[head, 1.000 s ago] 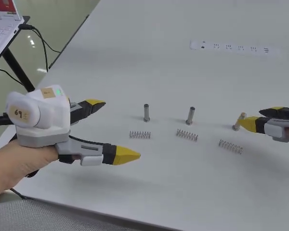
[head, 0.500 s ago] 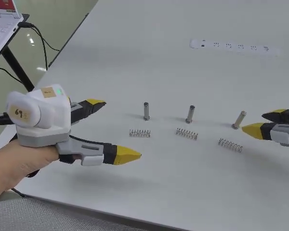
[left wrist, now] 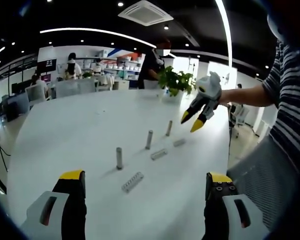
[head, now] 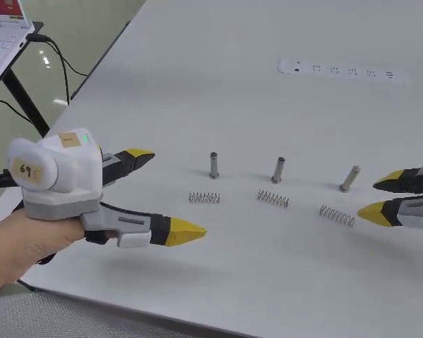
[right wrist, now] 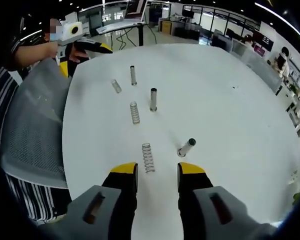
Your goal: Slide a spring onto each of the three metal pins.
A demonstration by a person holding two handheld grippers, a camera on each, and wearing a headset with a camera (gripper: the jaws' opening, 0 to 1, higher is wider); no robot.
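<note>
Yellow-tipped right gripper (head: 384,196) and yellow-tipped left gripper (head: 176,190) are hanging with jaws apart and empty while the small, light, squashy wire spring (head: 337,215) is lying just beside the leaning silver metal pin (head: 350,178) toward the front edge of the white worktop (head: 268,84), probably wanting a gentle pinch around its middle.

Head view looks down over the surface's (head: 218,84) near edge; gripper views face each other along the shared pins (head: 278,169).

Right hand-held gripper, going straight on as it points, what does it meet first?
Probably the nearest spring, just ahead of the right hand-held gripper; its height above the table is unclear.
</note>
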